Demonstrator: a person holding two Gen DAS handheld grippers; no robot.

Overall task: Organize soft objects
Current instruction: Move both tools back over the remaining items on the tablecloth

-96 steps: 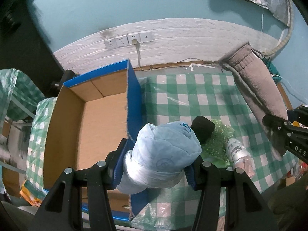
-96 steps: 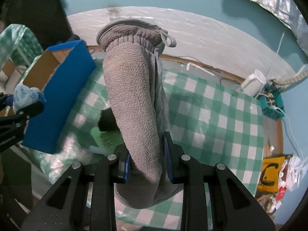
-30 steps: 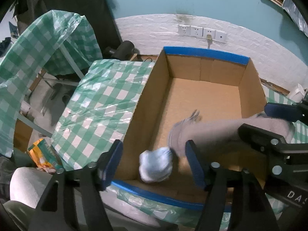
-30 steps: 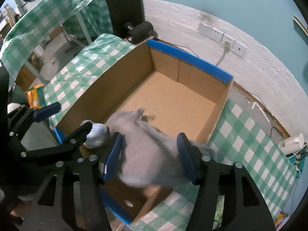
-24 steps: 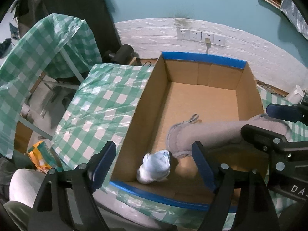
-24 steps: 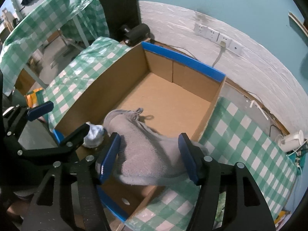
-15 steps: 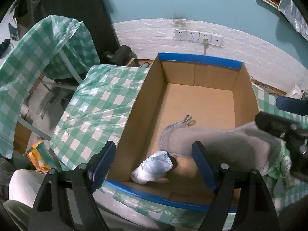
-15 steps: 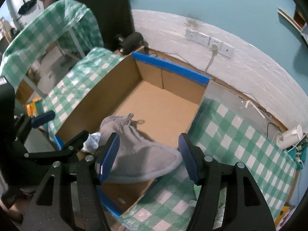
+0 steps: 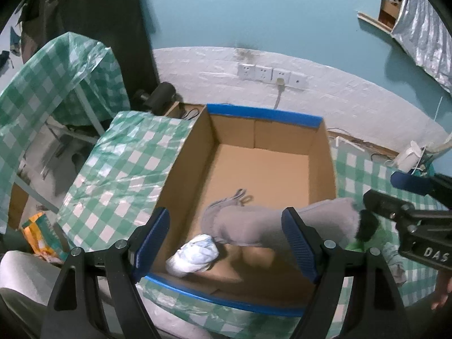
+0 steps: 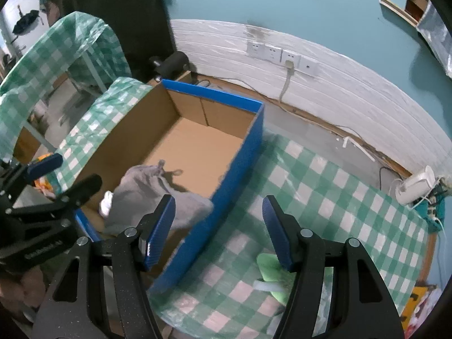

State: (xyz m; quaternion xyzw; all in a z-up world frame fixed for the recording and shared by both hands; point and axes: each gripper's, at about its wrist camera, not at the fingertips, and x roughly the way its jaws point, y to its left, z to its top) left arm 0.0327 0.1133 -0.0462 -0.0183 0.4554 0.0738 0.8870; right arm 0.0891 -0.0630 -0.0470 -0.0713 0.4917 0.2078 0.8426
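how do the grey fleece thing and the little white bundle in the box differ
The grey fleece piece is long and stretched out; the white bundle is small and balled up. The fleece drapes over the box's right wall, while the bundle sits wholly inside, near the front left corner. Both lie loose in the cardboard box, and the two touch.

Left gripper [image 9: 226, 243] spread wide, empty, lower frame. Cardboard box [image 9: 322, 152] centre; grey sock [image 9: 254, 223] draped over right wall, white bundle [image 9: 195, 257] beside it. Right gripper [image 9: 395, 192] at right edge.
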